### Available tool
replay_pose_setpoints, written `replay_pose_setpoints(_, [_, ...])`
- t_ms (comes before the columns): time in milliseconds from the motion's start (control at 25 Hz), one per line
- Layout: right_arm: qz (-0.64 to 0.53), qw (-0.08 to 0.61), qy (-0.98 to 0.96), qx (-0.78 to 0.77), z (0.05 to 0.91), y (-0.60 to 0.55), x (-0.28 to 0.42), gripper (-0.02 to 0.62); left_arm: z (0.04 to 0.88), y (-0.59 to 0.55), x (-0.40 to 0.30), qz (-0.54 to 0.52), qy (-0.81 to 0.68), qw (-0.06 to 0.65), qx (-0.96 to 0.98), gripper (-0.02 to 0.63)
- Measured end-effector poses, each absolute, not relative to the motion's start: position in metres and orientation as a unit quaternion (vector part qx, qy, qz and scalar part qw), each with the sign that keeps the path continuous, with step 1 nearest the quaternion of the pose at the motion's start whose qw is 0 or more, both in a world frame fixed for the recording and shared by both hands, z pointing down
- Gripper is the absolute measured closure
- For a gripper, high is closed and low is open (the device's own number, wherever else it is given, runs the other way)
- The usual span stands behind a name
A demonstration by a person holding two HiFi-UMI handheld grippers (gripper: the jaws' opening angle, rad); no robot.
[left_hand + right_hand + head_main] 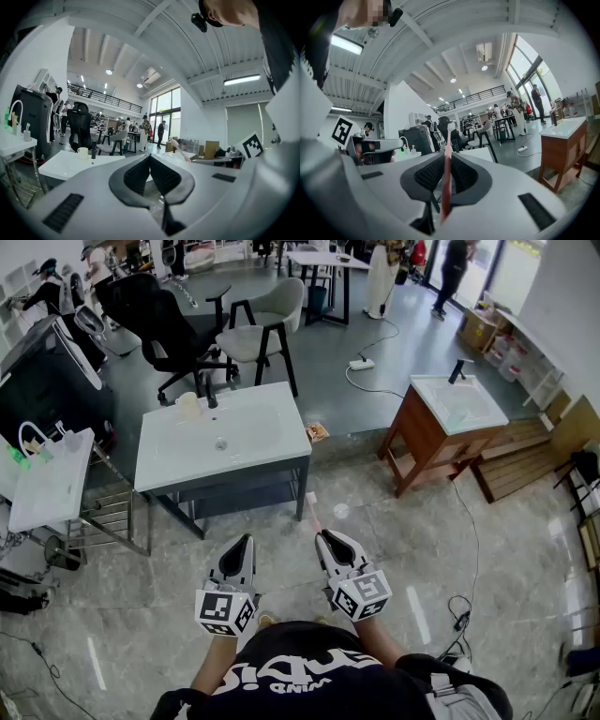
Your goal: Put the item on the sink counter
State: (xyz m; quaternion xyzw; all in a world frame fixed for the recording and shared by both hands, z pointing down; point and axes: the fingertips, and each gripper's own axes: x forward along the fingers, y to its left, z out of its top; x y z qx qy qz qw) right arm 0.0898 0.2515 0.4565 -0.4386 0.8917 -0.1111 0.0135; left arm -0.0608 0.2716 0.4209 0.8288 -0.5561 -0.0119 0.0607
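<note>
My right gripper [325,538] is shut on a thin pink stick-like item [446,173], which stands upright between the pads and juts past the tips. From the left gripper view the same item [180,151] shows as a pale pink rod with a lighter head. My left gripper [246,542] is shut with nothing in it, its pads [140,176] meeting. Both are held side by side above the floor, in front of the person's chest. The white sink counter [262,442] stands ahead, with a cream cup [187,405] and a black tap [212,396] at its back edge.
A second basin on a wooden cabinet [422,442] stands to the right, with wooden pallets [516,465] beyond it. A small white table [47,488] sits at the left. Chairs [262,329] stand behind the counter. Cables [459,610] lie on the tiled floor.
</note>
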Motion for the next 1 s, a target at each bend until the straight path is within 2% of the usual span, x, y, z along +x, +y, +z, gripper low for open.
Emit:
replay_pose_setpoints(560, [-0.117,0.032,0.890,-0.439,0.449,0.257,0.078,0.535,0.420,0.272,-0.070,-0.008,-0.550,0.058,0.833,0.586])
replay_pose_setpoints(1000, [-0.126,0.046,0.879,-0.458,0.460,0.266,0.043,0.535,0.433,0.274,-0.108,-0.005,-0.527,0.062,0.847,0.586])
